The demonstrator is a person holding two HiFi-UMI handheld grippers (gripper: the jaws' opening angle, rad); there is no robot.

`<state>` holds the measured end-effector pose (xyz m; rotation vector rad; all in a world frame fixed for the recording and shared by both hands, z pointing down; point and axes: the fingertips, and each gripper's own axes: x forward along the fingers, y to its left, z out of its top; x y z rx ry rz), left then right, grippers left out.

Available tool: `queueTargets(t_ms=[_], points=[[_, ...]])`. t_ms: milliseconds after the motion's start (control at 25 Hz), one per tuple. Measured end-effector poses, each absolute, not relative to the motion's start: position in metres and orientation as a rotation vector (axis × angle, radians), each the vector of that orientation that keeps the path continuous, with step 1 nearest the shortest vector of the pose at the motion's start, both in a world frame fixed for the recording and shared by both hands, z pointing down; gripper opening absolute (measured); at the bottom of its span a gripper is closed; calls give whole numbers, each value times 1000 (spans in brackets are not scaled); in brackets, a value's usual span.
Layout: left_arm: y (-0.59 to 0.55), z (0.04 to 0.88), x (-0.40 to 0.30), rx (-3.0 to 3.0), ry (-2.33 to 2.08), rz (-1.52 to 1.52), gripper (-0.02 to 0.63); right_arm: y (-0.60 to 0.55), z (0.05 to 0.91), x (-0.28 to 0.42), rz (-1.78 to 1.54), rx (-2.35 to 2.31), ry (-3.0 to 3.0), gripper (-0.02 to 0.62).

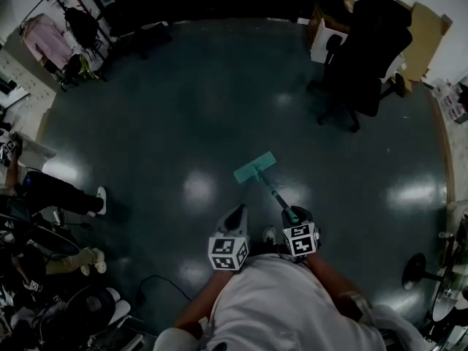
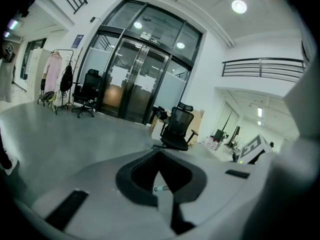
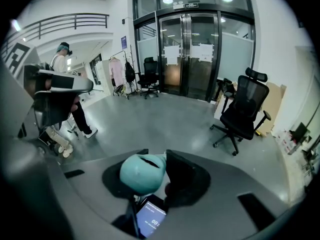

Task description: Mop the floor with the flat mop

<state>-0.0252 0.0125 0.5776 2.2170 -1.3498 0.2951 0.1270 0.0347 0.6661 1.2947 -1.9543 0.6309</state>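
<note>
Item: flat mop [image 1: 254,167], teal rectangular head, slim teal-and-dark handle [image 1: 274,194]; the head lies flat on the floor ahead of the person, near the middle of the head view; the handle slants back from it and up to the right gripper.

Item: right gripper [image 1: 296,216], grey, marker cube on top; jaws closed on the rounded teal top end of the handle [image 3: 143,171], which fills the gap between them in the right gripper view.

Item: left gripper [image 1: 235,216], same build; jaws drawn together on nothing; it is held just beside the right gripper, clear of the handle.

Item: floor [image 1: 183,108], dark grey-green, glossy, with pale lamp reflections.

Item: black mesh-backed office chair [image 1: 362,64] on castors, well beyond the head, to its right.

Item: tall glass doors [image 3: 195,49], dark-framed, at the far wall.

Item: garment rack [image 1: 44,39] with a pink garment, far left.
</note>
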Motion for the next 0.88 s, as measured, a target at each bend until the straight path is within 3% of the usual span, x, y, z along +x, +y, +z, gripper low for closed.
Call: queueTargets(t_ms=[480, 880], points=[[-3, 595, -33, 2165, -1355, 309, 5, 1, 681, 106, 530, 1326, -2018, 115], [-19, 600, -42, 2114, -1411, 302, 5, -147, 708, 79, 488, 1419, -2036, 115]])
